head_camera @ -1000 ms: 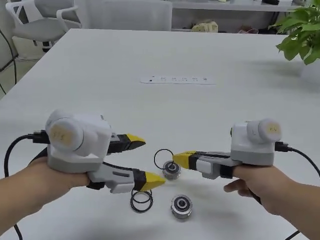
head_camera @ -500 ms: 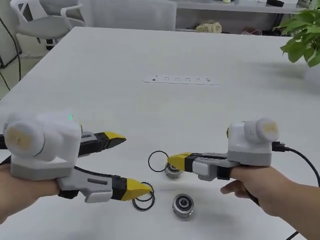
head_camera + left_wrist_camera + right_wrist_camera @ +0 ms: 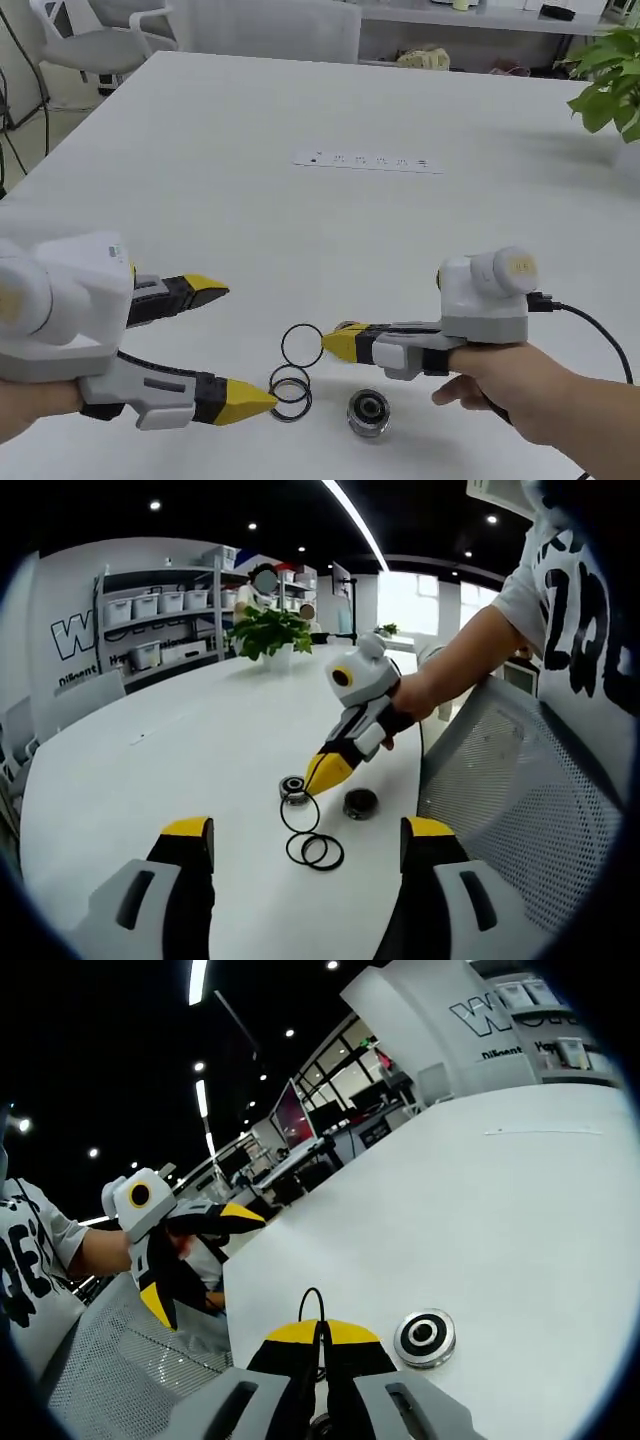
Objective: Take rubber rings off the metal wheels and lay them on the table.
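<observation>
My right gripper point(image 3: 335, 342) point(image 3: 320, 1332) is shut, and a thin black rubber ring point(image 3: 302, 345) point(image 3: 309, 1305) sticks out from between its yellow tips. A small metal wheel point(image 3: 293, 787) sits right against that tip point(image 3: 322, 775), mostly hidden under it in the head view. A second metal wheel point(image 3: 368, 412) point(image 3: 360, 803) point(image 3: 424, 1337) lies flat on the white table point(image 3: 330, 230). Two loose black rings point(image 3: 289, 392) point(image 3: 315, 850) lie overlapping beside it. My left gripper point(image 3: 238, 345) point(image 3: 308, 830) point(image 3: 205, 1265) is wide open with nothing in it, a short way left of the rings.
A flat white power strip point(image 3: 368, 160) lies mid-table. A green plant point(image 3: 610, 90) point(image 3: 265, 630) stands at the far right edge. An office chair point(image 3: 100, 40) is beyond the far left corner. A mesh chair back point(image 3: 520, 810) stands near the person.
My left gripper has drawn back to the left, away from the wheel at the right gripper's tip, and stays open. The right gripper has stayed shut at the wheel.
</observation>
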`<state>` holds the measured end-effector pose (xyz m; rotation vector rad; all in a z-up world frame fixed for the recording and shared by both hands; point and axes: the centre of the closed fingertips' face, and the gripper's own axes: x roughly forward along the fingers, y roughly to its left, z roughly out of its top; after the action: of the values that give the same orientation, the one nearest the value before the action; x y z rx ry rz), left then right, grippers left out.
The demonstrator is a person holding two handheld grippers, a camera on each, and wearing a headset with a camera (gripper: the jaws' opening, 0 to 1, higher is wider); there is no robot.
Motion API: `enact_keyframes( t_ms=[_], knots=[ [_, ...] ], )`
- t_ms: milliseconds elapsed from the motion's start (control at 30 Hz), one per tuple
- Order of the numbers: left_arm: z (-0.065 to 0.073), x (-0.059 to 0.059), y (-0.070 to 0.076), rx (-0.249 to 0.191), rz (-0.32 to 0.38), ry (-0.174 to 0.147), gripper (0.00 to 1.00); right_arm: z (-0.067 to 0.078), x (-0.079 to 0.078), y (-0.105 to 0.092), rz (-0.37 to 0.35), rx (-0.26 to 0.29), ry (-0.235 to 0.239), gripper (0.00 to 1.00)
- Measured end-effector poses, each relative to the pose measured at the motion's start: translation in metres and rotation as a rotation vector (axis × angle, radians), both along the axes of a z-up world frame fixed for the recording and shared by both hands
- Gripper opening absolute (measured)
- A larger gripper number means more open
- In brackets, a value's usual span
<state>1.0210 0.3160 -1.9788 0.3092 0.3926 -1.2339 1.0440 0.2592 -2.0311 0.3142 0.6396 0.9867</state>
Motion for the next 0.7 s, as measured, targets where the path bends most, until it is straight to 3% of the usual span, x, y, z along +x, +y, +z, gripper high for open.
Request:
enact_keyframes(
  t_ms=[700],
  knots=[
    [-0.004,-0.004,0.014,-0.004,0.024,0.015,0.75,-0.027,-0.023,0.016,0.102,-0.065,0.114,0.00]
  ],
)
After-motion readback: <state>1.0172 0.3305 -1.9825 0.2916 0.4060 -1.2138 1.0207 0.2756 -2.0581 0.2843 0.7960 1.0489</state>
